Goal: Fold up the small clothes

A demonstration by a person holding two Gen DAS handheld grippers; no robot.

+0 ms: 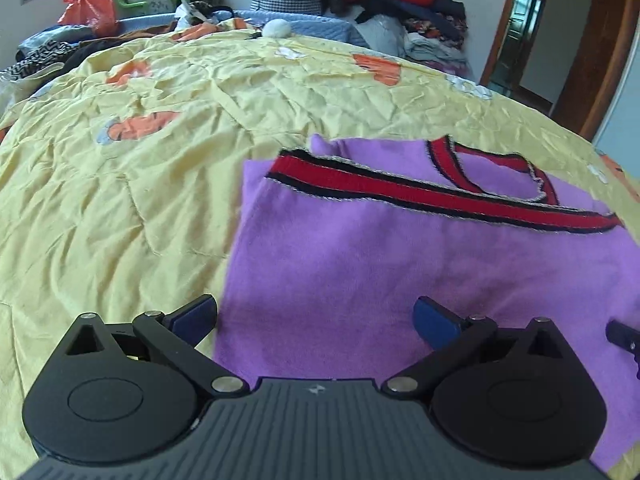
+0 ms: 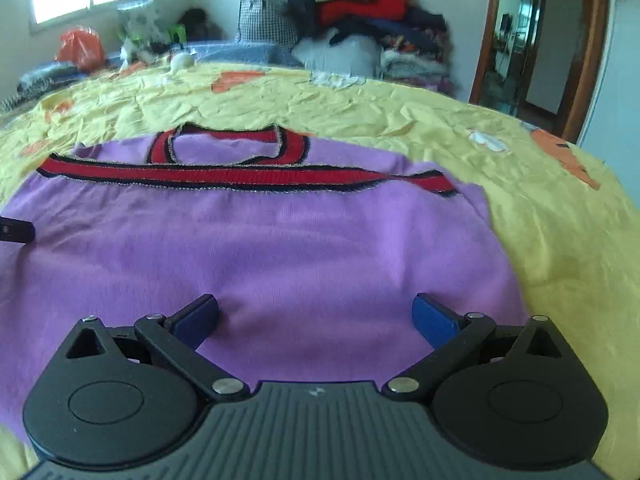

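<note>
A purple knit top [image 1: 400, 256] with red and black striped trim [image 1: 432, 190] lies flat on the yellow bedspread [image 1: 120, 184]. My left gripper [image 1: 316, 320] is open over the top's near left edge, one blue pad over the bedspread, the other over purple cloth. In the right wrist view the same top [image 2: 256, 248] fills the middle, its striped neckline [image 2: 224, 148] at the far end. My right gripper [image 2: 316, 318] is open just above the near part of the top, nothing between its fingers. A dark tip of the other gripper [image 2: 16, 232] shows at the left edge.
The bedspread [image 2: 520, 184] extends on all sides of the top. A pile of clothes and bags [image 2: 360, 24] stands at the back by the wall, with an orange bag [image 1: 90, 10] at the back left. A wooden door frame [image 2: 588, 52] is at the right.
</note>
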